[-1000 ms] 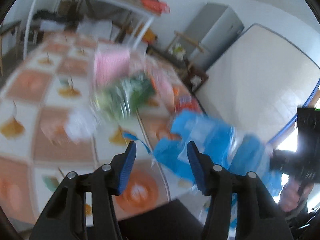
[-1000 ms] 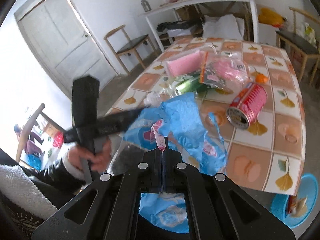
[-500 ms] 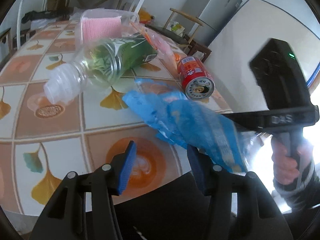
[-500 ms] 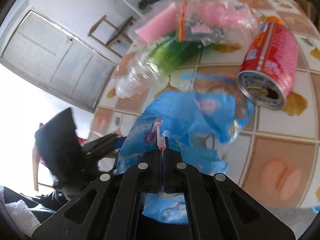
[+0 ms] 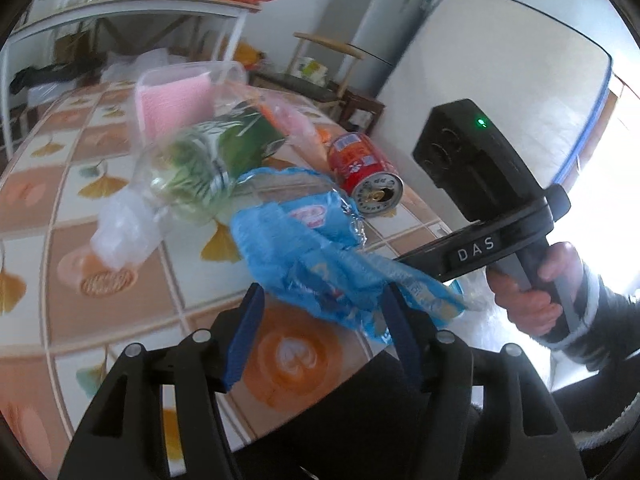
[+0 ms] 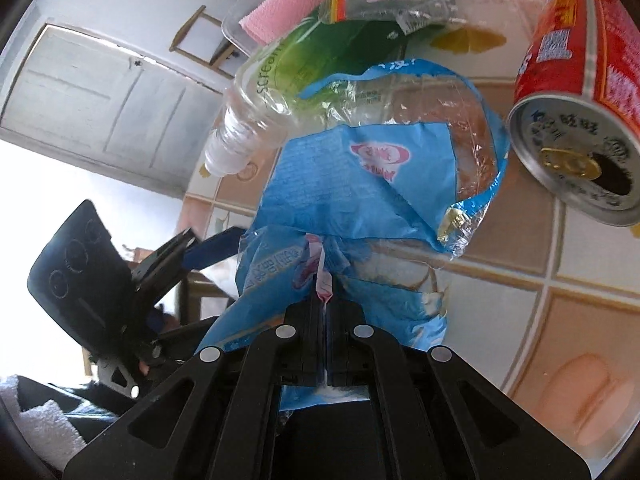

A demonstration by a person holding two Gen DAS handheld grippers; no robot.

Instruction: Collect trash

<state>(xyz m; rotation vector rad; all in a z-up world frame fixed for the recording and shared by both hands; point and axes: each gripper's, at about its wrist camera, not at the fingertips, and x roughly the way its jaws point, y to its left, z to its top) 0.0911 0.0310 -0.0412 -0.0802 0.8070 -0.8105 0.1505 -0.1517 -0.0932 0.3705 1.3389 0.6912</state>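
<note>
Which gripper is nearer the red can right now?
Right. The right gripper, shut on the blue wrapper, sits just short of the red can; the open left gripper is back at the table edge.

The right claw point(image 6: 323, 300) is closed on a crumpled blue plastic wrapper point(image 6: 352, 184), which spreads over the tiled table point(image 6: 560, 264). A red can point(image 6: 576, 96) lies on its side just right of the wrapper, its opened top facing the camera. A clear bottle point(image 6: 276, 92) with a green label lies behind the wrapper, beside a container holding something pink point(image 6: 280, 12). The left claw point(image 6: 204, 250) shows at the left edge, its blue pads apart.
</note>
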